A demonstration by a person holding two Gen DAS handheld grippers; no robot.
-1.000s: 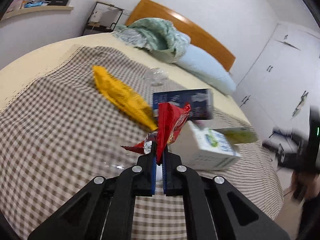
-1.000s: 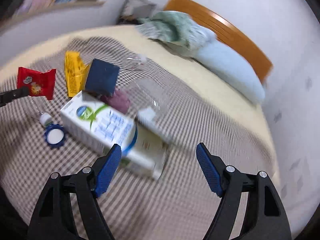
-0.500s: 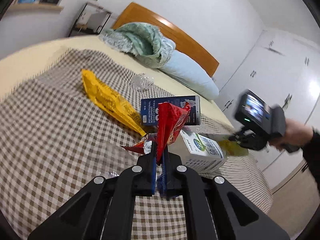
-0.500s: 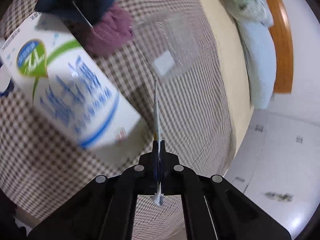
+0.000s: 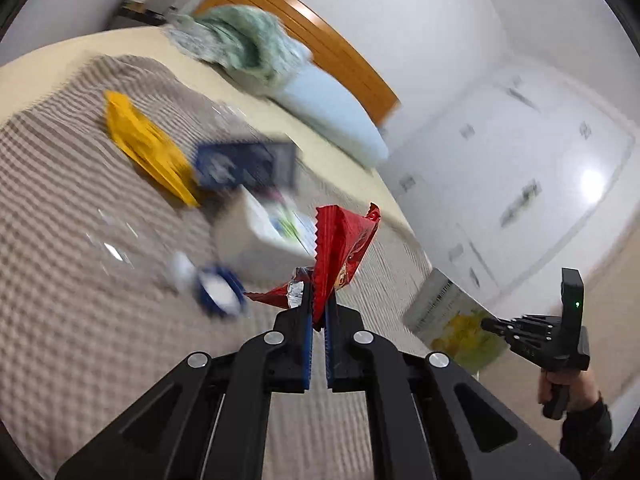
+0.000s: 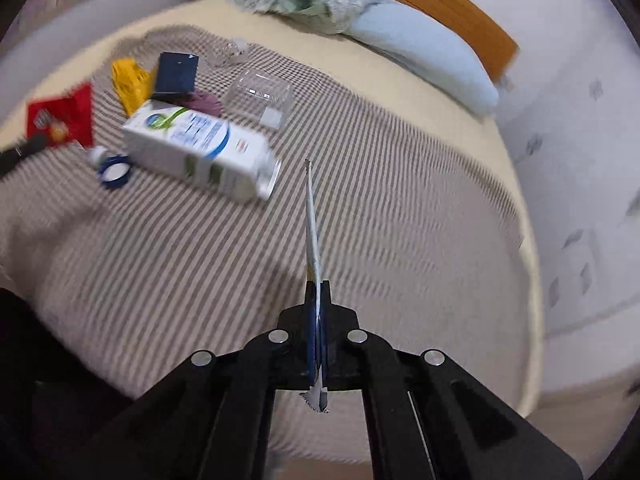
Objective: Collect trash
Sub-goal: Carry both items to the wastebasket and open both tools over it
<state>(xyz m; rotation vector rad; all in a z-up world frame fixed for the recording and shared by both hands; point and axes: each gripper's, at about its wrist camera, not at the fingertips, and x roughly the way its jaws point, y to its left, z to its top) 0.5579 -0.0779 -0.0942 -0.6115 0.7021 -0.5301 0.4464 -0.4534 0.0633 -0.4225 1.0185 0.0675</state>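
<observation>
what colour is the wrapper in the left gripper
Red wrapper, clearest in the left wrist view.

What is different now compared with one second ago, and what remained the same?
The right gripper, open above the white carton a second ago, has shut on a flat wrapper and carried it off the bed, clear of the carton. The left gripper stays shut on the red wrapper. The carton, yellow packet and dark blue box remain on the checked blanket.

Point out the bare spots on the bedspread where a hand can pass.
Free: the checked bedspread right of the white carton, out to the bed's edge, and the stretch nearer the camera. Crowded: the cluster left and behind the carton, with the blue ring, yellow wrapper, dark box and clear tub.
</observation>
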